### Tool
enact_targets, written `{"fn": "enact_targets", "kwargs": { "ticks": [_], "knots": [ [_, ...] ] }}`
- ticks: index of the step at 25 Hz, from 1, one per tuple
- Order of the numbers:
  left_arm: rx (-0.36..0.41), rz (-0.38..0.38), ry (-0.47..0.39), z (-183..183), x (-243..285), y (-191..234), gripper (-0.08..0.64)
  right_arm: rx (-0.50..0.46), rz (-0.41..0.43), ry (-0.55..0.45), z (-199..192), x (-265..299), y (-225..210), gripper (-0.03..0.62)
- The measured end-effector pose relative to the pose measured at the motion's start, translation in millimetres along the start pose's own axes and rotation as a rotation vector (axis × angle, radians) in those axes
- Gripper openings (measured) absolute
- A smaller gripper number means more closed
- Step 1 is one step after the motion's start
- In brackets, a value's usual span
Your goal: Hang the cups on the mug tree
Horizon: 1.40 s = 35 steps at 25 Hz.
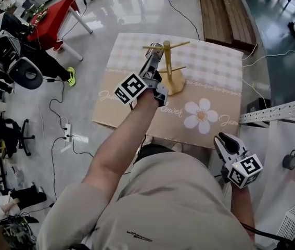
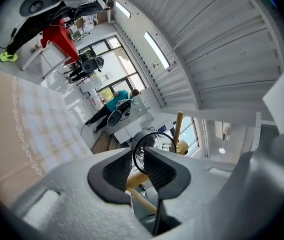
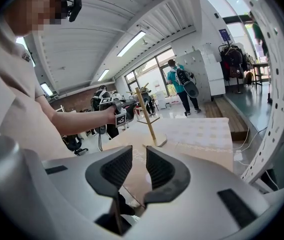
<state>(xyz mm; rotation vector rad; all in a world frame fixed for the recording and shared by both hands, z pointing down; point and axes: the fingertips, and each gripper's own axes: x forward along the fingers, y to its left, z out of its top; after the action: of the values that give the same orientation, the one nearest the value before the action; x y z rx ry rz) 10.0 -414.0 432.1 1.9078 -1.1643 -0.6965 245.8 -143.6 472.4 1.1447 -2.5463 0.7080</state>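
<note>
Nearest the person, off the near right corner of the worktop (image 1: 215, 66), the right gripper (image 3: 138, 157) is being held idle, its fingers (image 3: 115, 170) standing a narrow gap apart with nothing between them. Just to its right, on a white surface (image 1: 277, 191), a dark cup (image 1: 290, 160) is being left upright with a small handle showing at its far side; the right hand is judged much the nearer to it. Farther out, about the middle of the worktop, the left gripper (image 2: 138, 157) is being reached level toward the mug tree (image 1: 167, 56), at the upper pegs on the left of its wooden post. Its fingers are being held slightly spread. A thin dark loop (image 2: 133, 154), judged to be the handle of a pale cup (image 2: 143, 134), is being framed between them without either pad visibly pressing on it. That cup is lying straight ahead of the fingers, close against the tree. A wooden peg (image 2: 135, 179) is being seen behind the fingers, slanting up toward the loop, though whether the loop is threaded on it cannot be told. The coming move is judged to turn on that peg's long axis. If the cup is hung, the fingers are best drawn back along their own line, so that the loop is not dragged off the peg's end.
</note>
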Motion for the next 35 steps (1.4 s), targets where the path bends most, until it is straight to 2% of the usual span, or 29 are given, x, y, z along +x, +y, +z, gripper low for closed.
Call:
{"fn": "enact_targets", "kwargs": {
  "ticks": [15, 26, 30, 35],
  "knots": [
    [0.113, -0.006, 0.068, -12, -14, -8, 0.077, 0.073, 0.048, 0.014, -26, 6, 13, 0.094],
    [0.149, -0.04, 0.107, -9, -39, -15, 0.095, 0.022, 0.006, 0.007, -18, 10, 30, 0.094],
    [0.181, -0.054, 0.147, -3, -62, -15, 0.095, -0.002, -0.016, 0.007, -13, 19, 49, 0.094],
    [0.265, -0.081, 0.256, 3, -102, -14, 0.095, -0.024, -0.034, -0.006, -4, 38, 84, 0.092]
  ]
}}
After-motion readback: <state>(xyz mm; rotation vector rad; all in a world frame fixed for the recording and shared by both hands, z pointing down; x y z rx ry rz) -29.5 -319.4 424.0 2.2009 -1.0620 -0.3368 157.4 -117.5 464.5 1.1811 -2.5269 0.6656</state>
